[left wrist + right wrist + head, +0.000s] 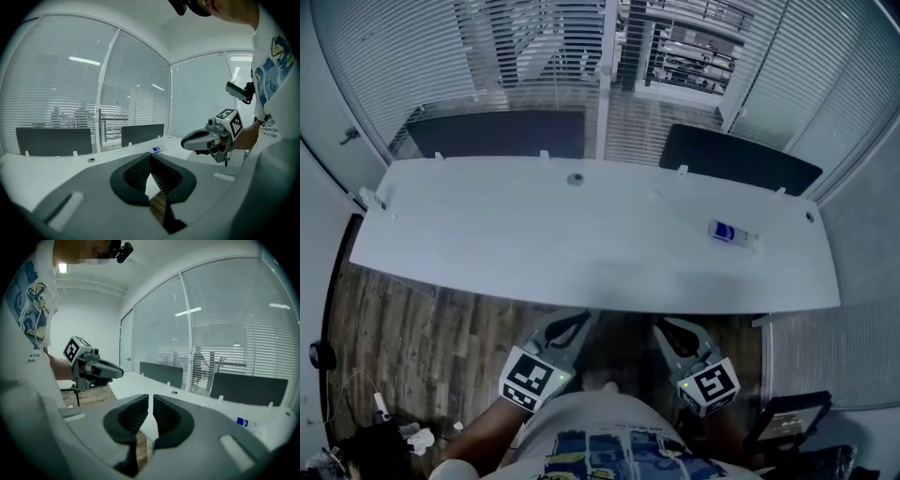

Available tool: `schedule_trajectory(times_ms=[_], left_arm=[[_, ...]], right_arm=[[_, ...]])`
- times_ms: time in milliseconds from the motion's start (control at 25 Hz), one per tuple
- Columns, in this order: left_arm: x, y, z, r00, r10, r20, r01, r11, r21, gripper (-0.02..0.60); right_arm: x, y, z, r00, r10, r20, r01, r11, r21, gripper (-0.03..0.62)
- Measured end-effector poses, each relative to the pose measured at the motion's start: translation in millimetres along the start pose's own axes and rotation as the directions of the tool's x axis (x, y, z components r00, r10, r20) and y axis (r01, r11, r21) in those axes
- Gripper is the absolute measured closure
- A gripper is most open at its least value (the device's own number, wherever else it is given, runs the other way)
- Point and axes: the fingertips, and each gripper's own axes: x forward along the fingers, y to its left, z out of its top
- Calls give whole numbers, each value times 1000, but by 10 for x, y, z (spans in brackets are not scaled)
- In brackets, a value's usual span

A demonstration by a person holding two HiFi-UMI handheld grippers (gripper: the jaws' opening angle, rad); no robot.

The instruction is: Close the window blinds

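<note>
Holding L gripper [585,316] & R gripper [662,324] before desk [534,244].

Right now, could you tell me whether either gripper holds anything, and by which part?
Nothing is held: the left gripper and the right gripper are both empty.

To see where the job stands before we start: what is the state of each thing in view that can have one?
Grey slatted window blinds: middle slats open, outside showing through.
Small clear bottle with blue label: lying on its side on the white desk.
Left gripper: jaws together, empty.
Right gripper: jaws almost touching, empty.
</note>
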Motion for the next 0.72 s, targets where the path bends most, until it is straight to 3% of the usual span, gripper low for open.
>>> schedule_trajectory(times_ms=[440,720], left_arm=[[178,1015,167,996,-92,7,92,994,56,577],[337,1406,161,996,-91,15,90,994,62,575]], right_arm=[[965,-59,360,995,-98,-1,98,995,3,571],[1316,-76,422,995,-99,-6,99,995,-1,551]])
